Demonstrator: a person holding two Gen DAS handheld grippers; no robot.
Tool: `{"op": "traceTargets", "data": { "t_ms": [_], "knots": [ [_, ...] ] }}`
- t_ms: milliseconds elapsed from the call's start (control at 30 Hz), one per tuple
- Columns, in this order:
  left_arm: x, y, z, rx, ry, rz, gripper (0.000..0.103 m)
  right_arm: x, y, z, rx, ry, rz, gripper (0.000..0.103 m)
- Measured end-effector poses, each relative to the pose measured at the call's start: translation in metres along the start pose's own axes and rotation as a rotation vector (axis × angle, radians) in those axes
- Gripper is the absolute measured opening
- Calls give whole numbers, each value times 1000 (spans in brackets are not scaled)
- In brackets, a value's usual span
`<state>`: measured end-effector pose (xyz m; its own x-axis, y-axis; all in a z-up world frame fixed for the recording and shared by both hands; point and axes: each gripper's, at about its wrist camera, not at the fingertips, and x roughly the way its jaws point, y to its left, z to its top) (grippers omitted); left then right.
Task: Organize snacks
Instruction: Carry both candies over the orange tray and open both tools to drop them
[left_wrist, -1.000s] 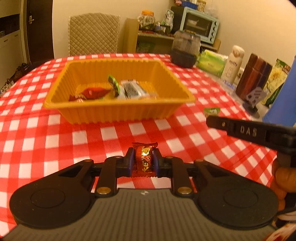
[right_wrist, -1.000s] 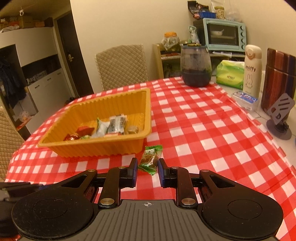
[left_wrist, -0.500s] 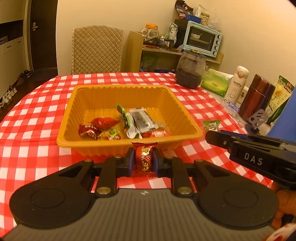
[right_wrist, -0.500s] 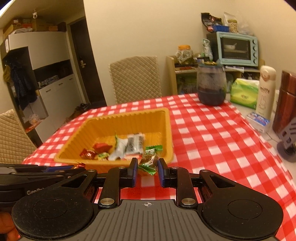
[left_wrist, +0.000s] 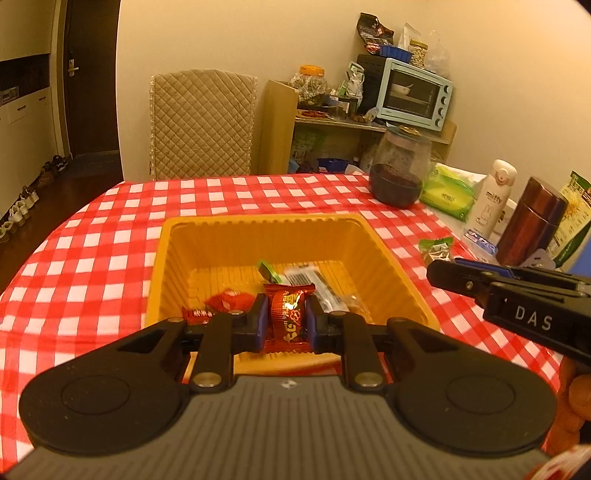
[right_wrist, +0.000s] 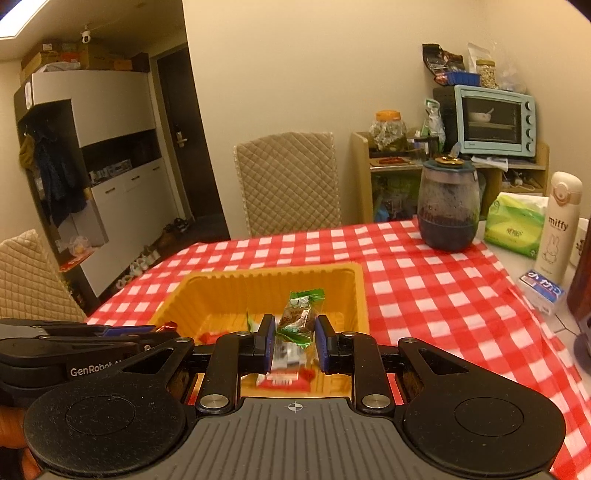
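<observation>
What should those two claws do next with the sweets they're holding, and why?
Probably open and drop them. The left claw grips a red candy and the right claw a green-wrapped snack, both seemingly above the orange tray where other snacks lie.

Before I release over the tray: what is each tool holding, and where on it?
Left tool: red-wrapped candy, pinched across its middle. Right tool: green-wrapped snack, pinched at its lower part, top sticking out.
</observation>
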<state>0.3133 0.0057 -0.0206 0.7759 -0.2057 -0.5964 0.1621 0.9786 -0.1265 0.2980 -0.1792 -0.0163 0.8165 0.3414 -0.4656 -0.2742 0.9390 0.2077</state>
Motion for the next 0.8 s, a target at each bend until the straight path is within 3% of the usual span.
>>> {"op": "traceTargets", "data": {
  "t_ms": [800],
  "knots": [
    [51,38,24,-45,32,43,19,82,-4,22,36,65,21,23]
  ]
}}
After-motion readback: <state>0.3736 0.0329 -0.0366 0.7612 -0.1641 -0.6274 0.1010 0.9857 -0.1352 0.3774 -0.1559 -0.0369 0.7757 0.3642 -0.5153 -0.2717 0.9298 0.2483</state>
